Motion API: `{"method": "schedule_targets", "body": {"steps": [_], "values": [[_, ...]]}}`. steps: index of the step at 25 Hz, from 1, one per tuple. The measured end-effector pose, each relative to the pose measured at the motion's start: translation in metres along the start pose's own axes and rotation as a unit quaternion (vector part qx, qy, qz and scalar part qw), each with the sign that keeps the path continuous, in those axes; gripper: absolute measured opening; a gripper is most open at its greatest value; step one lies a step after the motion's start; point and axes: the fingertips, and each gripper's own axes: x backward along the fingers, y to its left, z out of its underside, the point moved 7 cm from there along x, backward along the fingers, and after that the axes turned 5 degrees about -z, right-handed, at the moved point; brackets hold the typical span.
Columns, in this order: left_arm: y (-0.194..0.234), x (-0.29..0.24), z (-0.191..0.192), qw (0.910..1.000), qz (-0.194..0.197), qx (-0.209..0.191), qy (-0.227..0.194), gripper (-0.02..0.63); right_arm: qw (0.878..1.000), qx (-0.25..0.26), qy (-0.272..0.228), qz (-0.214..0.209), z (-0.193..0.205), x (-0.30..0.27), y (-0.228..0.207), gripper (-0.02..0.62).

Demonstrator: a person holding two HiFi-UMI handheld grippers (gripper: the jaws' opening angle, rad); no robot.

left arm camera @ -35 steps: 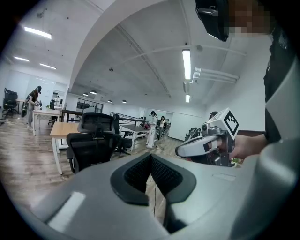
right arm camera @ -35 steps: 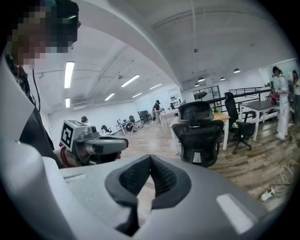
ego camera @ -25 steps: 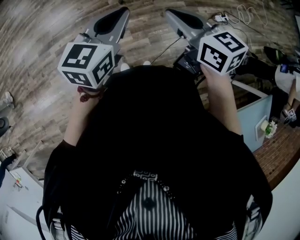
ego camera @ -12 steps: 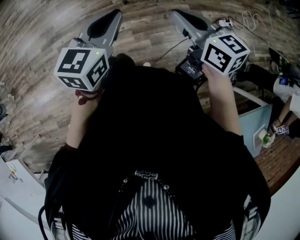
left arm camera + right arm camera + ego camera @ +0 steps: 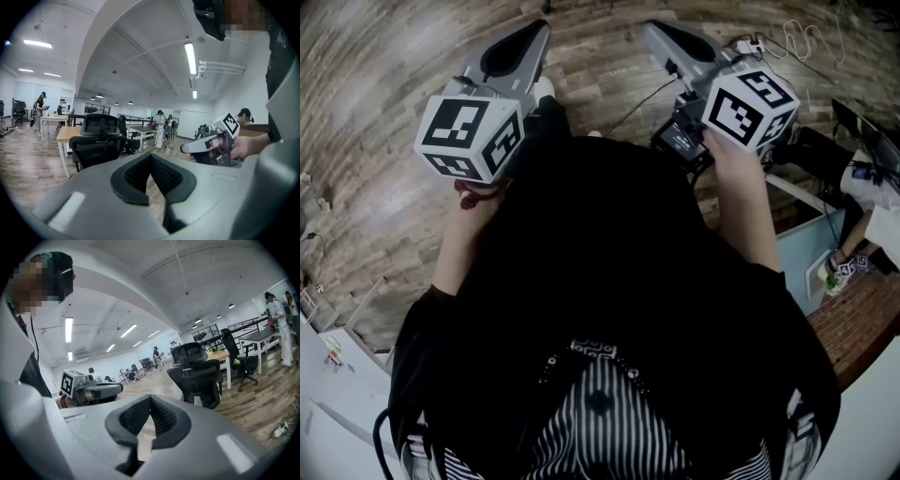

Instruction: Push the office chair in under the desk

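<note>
Chair (image 5: 96, 140) stands well ahead of the person, at the left middle of the left gripper view and right of centre in the right gripper view. Its tall black back and headrest seem to face the cameras, and its seat is pulled out from the pale worktop (image 5: 65, 133) just behind it. The left tongs (image 5: 534, 33) and right tongs (image 5: 654, 33) are both closed on nothing, pads together. They are held side by side at the top of the head view, pointing forward and slightly down over the wooden floor (image 5: 384, 103). Neither touches the chair, so the step in hand looks like the approach, with the push not yet begun. To do it well, the tongs are best kept closed and used as two blunt pushers. They should come squarely up behind the backrest and meet its firm frame on either side at equal height, not the mesh or the headrest, which would likely give or tilt. Even pressure from both sides should keep the castors from swerving. A contact point low on the back should make the chair roll rather than tip. The seat needs lining up between the worktop's legs, and the armrests may catch the worktop's edge, so a slow finish is wise. Loose cables (image 5: 797, 37) lie on the floor at the upper right of the head view and should be walked around.
</note>
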Motion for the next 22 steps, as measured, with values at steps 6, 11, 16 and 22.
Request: {"method": "schedule_targets", "body": {"steps": [6, 11, 16, 22], "values": [[0.045, -0.043, -0.011, 0.9996, 0.028, 0.004, -0.005, 0.003, 1.000, -0.018, -0.007, -0.015, -0.027, -0.043, -0.023, -0.002], [0.096, -0.075, -0.034, 0.9992, 0.037, 0.009, -0.012, 0.003, 1.000, -0.014, 0.001, 0.000, -0.062, -0.087, -0.041, -0.002], [0.156, -0.094, -0.043, 0.9987, 0.050, 0.013, -0.005, 0.003, 1.000, -0.013, -0.002, 0.005, -0.090, -0.143, -0.051, -0.002], [0.208, -0.125, -0.056, 0.9977, 0.066, 0.009, -0.006, 0.003, 1.000, -0.011, -0.010, 0.027, -0.116, -0.186, -0.068, -0.002]]}}
